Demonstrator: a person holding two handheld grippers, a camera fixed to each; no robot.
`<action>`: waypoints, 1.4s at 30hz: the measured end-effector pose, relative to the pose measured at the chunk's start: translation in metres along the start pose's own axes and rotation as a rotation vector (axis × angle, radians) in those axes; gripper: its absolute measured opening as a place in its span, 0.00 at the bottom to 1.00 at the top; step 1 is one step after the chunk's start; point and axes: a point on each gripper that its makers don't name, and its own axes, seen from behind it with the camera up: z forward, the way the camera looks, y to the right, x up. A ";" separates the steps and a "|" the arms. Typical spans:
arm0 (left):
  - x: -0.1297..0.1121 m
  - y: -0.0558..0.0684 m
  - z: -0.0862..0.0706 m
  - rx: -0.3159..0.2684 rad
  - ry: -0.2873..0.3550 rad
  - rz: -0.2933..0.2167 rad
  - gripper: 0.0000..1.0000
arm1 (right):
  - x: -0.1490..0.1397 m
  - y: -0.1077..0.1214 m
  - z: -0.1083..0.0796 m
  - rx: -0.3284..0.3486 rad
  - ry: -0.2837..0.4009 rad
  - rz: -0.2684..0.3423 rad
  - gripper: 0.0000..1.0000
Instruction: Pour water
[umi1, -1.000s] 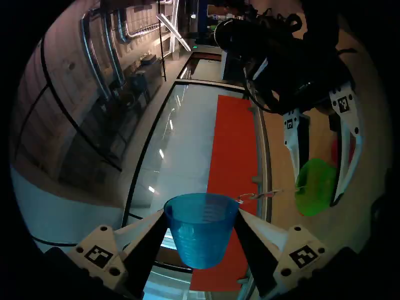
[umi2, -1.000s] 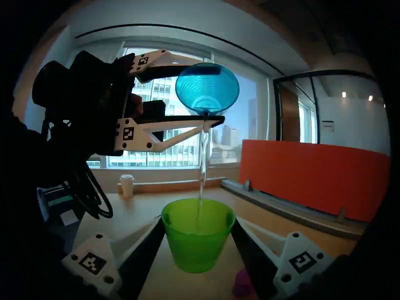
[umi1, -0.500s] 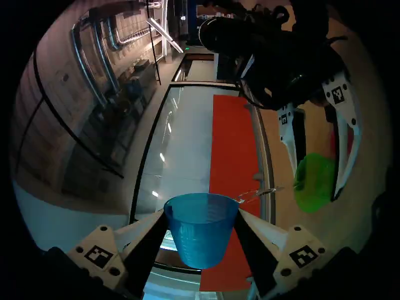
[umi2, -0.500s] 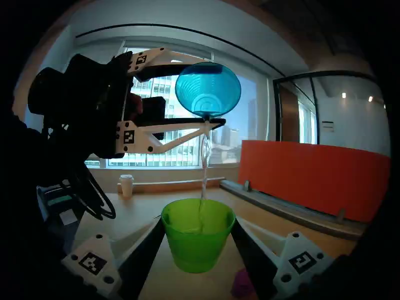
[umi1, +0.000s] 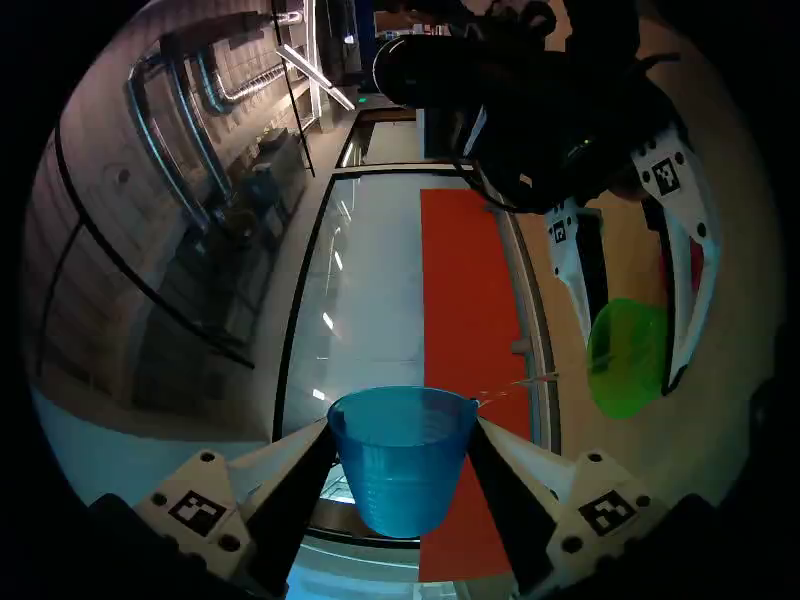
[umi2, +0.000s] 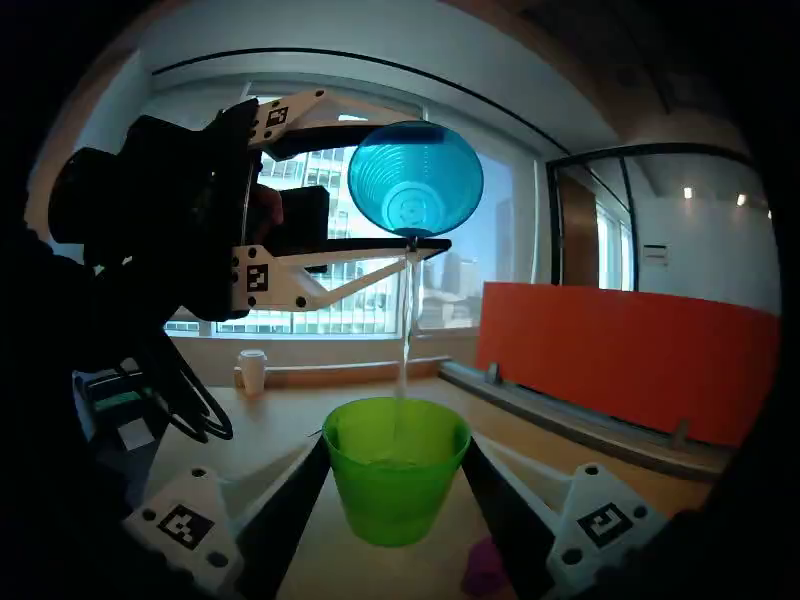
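The left gripper has its jaws closed on a blue cup, one finger pressing each side; in the right gripper view that cup is tipped on its side, mouth toward the camera, high in front of the window; a thin stream of water falls from its lower rim into a green cup directly below; the right gripper has its jaws closed on this green cup, upright over the pale bench; whether the cup touches the bench I cannot tell; an orange partition stands to the right; a small paper cup sits near the sill.
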 end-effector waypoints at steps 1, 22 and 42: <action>0.000 0.001 0.000 0.000 0.000 0.005 0.86 | 0.000 0.000 0.000 0.000 0.000 0.000 0.90; 0.008 0.006 -0.004 -0.005 0.013 0.110 0.86 | 0.000 0.001 -0.001 -0.005 0.006 -0.002 0.90; -0.009 0.010 0.007 -0.017 -0.031 -0.375 0.86 | 0.005 0.004 -0.004 -0.021 0.020 0.004 0.90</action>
